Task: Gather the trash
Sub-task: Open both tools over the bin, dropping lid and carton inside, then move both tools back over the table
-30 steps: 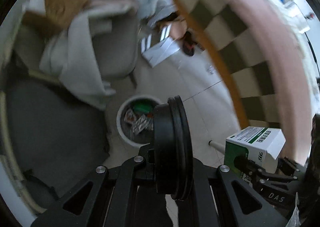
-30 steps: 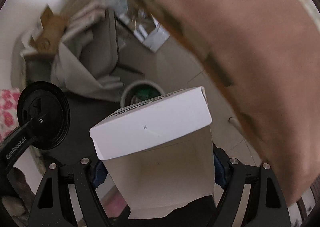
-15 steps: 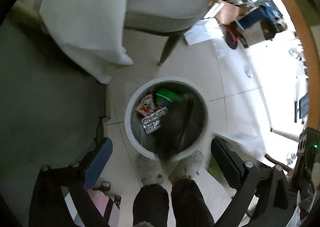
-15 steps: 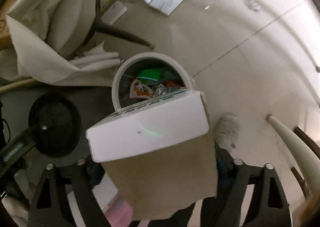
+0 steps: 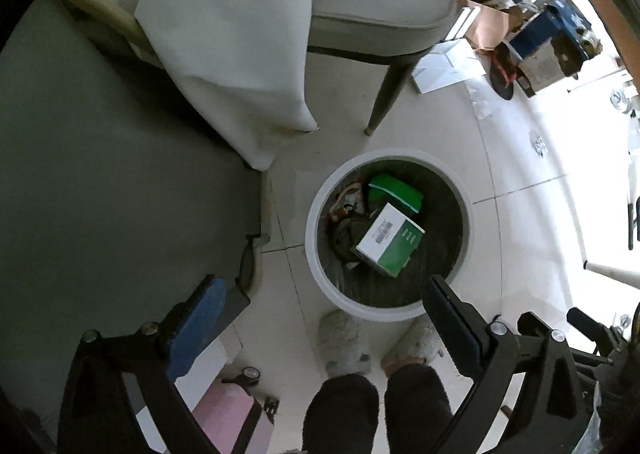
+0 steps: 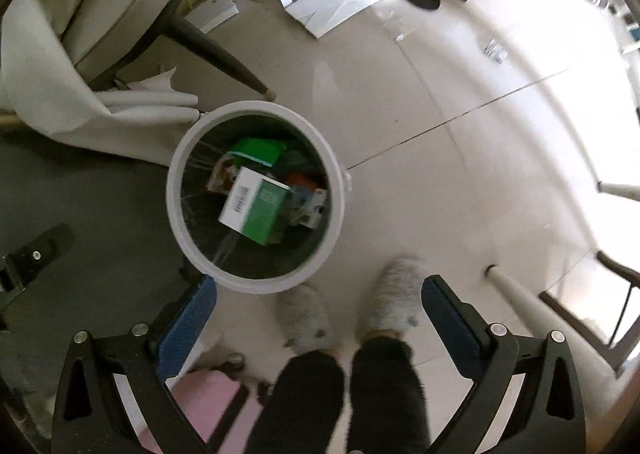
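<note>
Both grippers pointing straight down over the white round bin (image 5: 320, 278), which stands on the pale tiled floor (image 6: 440, 182) near the dark chair leg (image 5: 386, 94). Left gripper (image 5: 320, 314) with jaws just opened to their widest, nothing between the pads; same for the right gripper (image 6: 320, 318), wide apart and empty. Green-and-white carton (image 5: 390, 240) lying tilted inside the bin, near its middle, on top of a flat green packet (image 5: 394, 192) and some wrappers. Long axis of the carton running slantwise, from the near wall toward the far side of the bin. Bin lies ahead of both pairs of fingers; seen from the left wrist almost centred between them, seen from the right wrist shifted toward the left finger, so the left hand probably the nearer one. Drop apparently done for this item. Feet in grey slippers (image 6: 392, 298) touching or nearly touching the near rim. Open floor to the right; draped white cloth (image 5: 228, 54) and chair crowd the far left side. Best way out probably straight upward.
</note>
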`<state>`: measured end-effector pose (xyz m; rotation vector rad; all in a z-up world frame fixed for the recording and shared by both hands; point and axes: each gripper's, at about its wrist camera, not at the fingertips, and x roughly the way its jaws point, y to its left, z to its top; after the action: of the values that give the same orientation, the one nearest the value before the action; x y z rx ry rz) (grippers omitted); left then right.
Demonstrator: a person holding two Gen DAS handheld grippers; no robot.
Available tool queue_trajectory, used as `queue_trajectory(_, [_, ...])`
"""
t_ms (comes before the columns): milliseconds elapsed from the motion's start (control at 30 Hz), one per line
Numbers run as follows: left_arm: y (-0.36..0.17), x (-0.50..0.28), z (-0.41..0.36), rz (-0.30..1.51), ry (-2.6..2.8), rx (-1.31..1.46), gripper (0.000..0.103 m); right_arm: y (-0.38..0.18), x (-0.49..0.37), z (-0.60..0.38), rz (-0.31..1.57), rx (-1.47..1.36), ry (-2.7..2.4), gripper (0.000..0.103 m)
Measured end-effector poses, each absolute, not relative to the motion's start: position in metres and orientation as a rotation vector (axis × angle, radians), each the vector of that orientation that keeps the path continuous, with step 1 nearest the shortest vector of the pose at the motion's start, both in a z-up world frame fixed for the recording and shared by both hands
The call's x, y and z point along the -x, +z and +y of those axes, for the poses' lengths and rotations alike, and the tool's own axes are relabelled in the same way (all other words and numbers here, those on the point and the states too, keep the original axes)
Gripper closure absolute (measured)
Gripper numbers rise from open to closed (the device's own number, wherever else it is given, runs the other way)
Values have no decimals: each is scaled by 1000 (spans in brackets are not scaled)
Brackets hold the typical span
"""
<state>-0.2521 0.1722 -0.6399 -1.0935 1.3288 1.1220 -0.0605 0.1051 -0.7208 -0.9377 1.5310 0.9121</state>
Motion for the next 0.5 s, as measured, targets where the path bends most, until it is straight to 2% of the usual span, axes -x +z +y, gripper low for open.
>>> queue_trajectory(233, [-597, 250, 154, 1339, 1114, 1029, 2, -678, 67, 95, 1470, 950, 931, 0])
queue_trajectory(500, [-515, 249, 135, 1328, 1084, 992, 2, -588, 72, 86, 1432, 899, 970, 0])
